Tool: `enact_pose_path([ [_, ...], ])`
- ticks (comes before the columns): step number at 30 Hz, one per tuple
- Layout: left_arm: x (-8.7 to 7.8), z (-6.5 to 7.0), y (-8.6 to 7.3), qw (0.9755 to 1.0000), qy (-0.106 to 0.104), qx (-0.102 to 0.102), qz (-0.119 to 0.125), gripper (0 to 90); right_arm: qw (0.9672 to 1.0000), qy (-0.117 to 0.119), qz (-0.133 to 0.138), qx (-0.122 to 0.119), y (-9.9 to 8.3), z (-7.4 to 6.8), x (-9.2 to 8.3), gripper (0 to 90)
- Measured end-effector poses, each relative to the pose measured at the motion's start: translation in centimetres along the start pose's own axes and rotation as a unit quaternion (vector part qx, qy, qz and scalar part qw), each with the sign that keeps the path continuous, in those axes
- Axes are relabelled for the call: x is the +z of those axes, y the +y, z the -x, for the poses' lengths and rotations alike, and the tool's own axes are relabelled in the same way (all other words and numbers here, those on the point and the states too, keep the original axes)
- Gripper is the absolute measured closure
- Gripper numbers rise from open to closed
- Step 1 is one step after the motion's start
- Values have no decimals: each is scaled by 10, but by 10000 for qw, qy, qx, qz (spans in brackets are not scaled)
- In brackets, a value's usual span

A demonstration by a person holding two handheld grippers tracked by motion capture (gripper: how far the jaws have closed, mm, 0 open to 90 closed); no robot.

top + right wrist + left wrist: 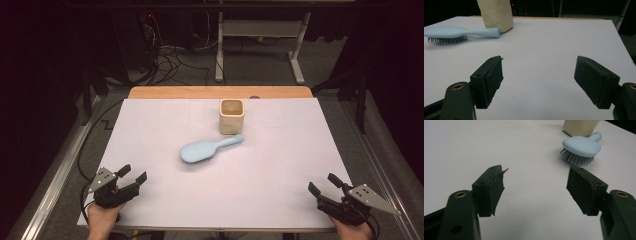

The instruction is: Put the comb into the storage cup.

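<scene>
A light blue hairbrush (207, 149) lies bristles down near the middle of the white table sheet (280, 170), its handle reaching toward a cream square cup (231, 116) that stands upright just behind it. My left gripper (133, 174) rests at the near left corner, open, with nothing between its jaws. At the near right corner my right gripper (324, 183) is open and empty too. The left gripper view has the hairbrush (581, 148) ahead to the right of the open left gripper (536, 180). From the right gripper (539, 72) the hairbrush (459, 33) and cup (496, 15) lie far left.
A wooden table edge (220, 92) runs along the back of the sheet. Beyond it are floor cables (170, 60) and a white desk frame (260, 45). Metal rails (55, 170) flank the table on both sides.
</scene>
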State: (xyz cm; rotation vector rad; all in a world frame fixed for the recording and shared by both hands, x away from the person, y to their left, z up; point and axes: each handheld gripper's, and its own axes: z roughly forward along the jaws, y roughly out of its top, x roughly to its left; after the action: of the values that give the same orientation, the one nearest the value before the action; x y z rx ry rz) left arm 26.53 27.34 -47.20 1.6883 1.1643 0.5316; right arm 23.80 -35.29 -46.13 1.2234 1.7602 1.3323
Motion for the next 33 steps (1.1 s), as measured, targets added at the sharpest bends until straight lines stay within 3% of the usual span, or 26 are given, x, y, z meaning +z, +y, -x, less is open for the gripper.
enact_pose_path([
  [15,0,4,1,10000,-20,32,-17,305,10000,35,-11,6,-1,0,0,234],
  [33,-1,7,4,9999,6,38,130,305,9999,94,-77,-44,-1,-3,2,237],
])
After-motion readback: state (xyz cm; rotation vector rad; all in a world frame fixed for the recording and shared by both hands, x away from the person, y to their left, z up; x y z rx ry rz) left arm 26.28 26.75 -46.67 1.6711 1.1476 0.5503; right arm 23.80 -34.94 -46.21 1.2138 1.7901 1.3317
